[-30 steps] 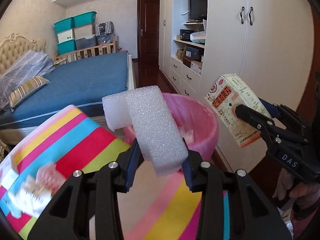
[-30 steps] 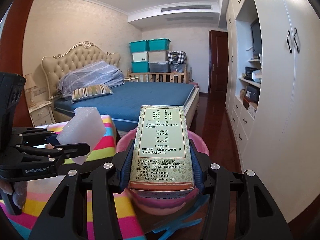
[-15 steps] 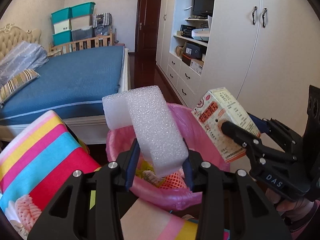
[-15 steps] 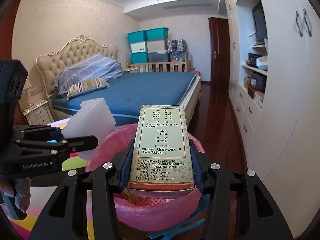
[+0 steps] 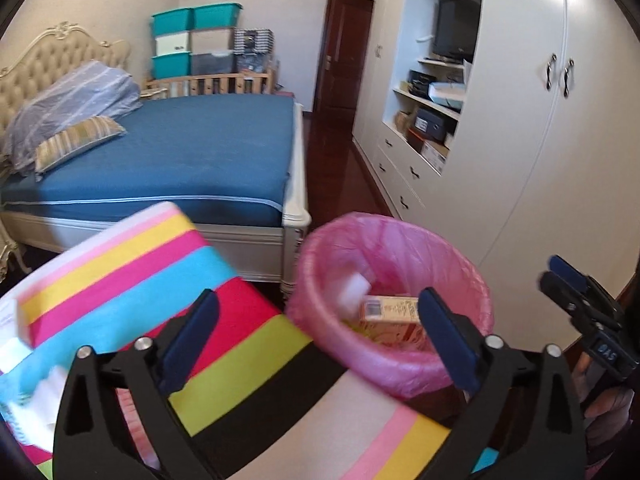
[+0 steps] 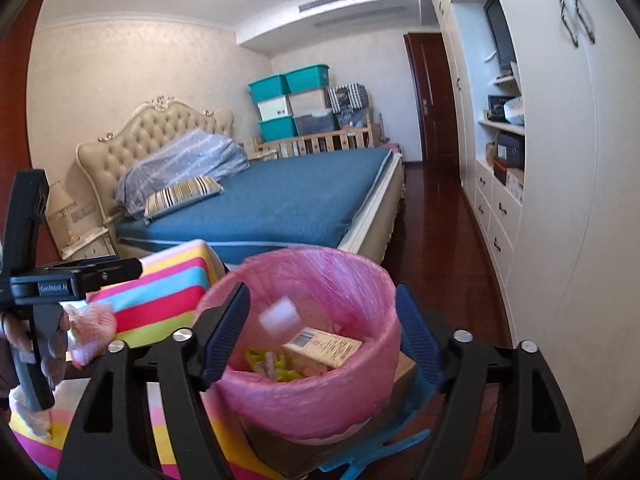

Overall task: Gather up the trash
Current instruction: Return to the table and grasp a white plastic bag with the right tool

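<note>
1. The left gripper [image 5: 316, 340] has its jaws spread wide and released, with nothing between them; it hangs above the corner of the striped desk [image 5: 132, 264] nearest the bin.
2. The right gripper [image 6: 322, 332] is likewise released, jaws wide apart and empty, directly over the bin's mouth.
3. The pink-lined trash bin [image 6: 360, 276] stands on the floor just beside the desk's corner, between the desk and the white wardrobe [image 6: 560, 200].
4. Inside the bin lies the carton box [image 6: 324, 346], tilted on its side on top of other yellowish rubbish.
5. The white foam block [image 6: 280, 316] is inside the bin's mouth, blurred, next to the box; from the left wrist view it [image 5: 354, 290] shows against the bin's inner wall, touching the box [image 5: 390, 310].
6. A crumpled pink-and-white piece [image 6: 94, 324] lies on the desk below the left gripper's body.
7. Behind everything stands the blue bed [image 5: 192, 152].
</note>
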The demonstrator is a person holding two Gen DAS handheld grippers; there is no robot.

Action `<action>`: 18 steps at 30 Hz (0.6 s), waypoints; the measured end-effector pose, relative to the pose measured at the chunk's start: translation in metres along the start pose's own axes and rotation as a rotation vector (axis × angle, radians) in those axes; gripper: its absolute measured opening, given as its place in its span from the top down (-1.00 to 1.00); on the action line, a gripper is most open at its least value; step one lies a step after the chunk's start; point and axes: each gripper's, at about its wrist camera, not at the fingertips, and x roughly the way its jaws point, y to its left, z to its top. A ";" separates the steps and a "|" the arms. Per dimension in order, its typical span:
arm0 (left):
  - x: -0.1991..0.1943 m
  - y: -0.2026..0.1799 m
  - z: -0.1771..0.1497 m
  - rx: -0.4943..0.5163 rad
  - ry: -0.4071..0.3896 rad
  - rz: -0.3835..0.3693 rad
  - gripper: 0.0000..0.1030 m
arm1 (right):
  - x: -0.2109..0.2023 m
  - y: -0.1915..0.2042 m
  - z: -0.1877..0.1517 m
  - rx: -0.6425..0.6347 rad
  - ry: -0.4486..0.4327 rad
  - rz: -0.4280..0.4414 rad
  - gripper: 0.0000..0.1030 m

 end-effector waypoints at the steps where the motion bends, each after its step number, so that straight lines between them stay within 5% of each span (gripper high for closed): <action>1: -0.009 0.007 0.001 -0.003 -0.004 0.011 -0.91 | -0.007 0.006 0.000 -0.009 -0.008 0.004 -0.54; 10: -0.093 0.086 -0.002 0.002 -0.073 0.168 -0.91 | -0.037 0.092 -0.011 -0.134 -0.005 0.077 -0.66; 18: -0.170 0.156 -0.060 0.009 -0.089 0.349 -0.91 | -0.040 0.180 -0.055 -0.162 0.091 0.213 -0.68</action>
